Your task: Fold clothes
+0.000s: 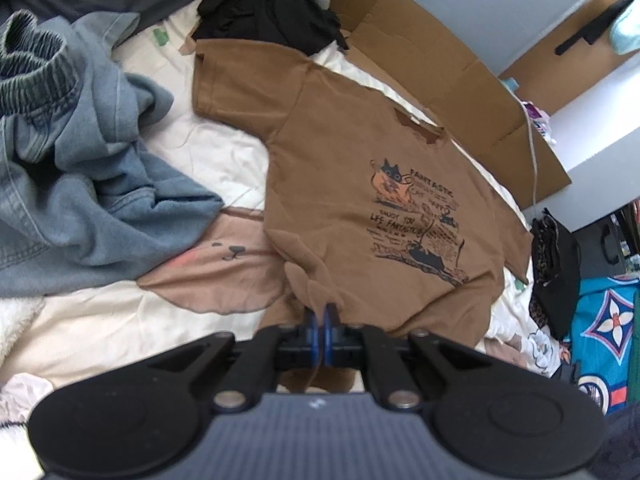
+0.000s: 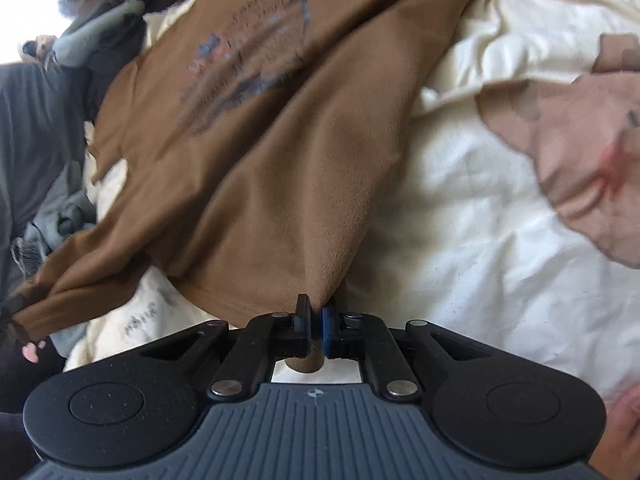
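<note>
I have both the left gripper [image 1: 323, 312] and right gripper [image 2: 316, 312] clamped on the brown T-shirt's [image 1: 360, 184] hem, spread across the cream bed [image 1: 100, 320]; flattened cardboard [image 1: 460, 80] lines its far edge.

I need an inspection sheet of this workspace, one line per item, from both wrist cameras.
Surface: cream bedcover with cartoon print, wrinkled.
Job's things: brown T-shirt, print up, spread on the bedcover.
Clutter: blue-grey sweatshirt, black garment, flattened cardboard.
Grippers: left gripper shut on the T-shirt's edge; right gripper shut on a T-shirt fold.
Cables: white cable at the cardboard.
Surroundings: black bag, patterned blue cloth.
</note>
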Demonstrator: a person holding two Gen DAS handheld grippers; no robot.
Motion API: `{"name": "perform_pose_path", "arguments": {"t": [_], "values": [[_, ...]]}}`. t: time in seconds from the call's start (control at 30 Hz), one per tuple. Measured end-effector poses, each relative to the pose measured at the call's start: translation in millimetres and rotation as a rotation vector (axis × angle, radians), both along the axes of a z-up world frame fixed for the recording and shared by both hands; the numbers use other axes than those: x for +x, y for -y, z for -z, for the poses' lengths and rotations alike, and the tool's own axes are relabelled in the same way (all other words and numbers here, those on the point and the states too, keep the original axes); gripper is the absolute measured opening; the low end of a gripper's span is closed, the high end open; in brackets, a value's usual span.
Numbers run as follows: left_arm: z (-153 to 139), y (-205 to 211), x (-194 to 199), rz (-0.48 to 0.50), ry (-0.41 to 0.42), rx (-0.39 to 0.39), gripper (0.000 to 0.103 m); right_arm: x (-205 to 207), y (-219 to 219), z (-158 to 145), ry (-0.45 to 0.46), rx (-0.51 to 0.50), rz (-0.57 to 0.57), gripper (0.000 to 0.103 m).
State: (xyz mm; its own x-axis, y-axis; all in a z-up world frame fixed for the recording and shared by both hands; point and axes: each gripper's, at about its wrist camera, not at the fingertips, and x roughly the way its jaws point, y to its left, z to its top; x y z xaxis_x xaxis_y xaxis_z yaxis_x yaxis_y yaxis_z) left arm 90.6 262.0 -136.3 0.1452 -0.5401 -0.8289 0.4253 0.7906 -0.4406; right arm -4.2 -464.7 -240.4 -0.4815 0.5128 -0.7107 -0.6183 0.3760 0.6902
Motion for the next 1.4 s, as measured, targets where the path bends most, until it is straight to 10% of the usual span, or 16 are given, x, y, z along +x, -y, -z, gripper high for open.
{"name": "perform_pose_path", "arguments": {"t": [0.53,1.4], "values": [[-26,17,-28,0.024,-0.058,-0.103,0.003,86,47,-127,0.078,0.088,0.116,0.002],[37,-21,26,-0.141,-0.050,-0.008,0.003,30,-90,-57,0.022,0.019,-0.025,0.007]]}}
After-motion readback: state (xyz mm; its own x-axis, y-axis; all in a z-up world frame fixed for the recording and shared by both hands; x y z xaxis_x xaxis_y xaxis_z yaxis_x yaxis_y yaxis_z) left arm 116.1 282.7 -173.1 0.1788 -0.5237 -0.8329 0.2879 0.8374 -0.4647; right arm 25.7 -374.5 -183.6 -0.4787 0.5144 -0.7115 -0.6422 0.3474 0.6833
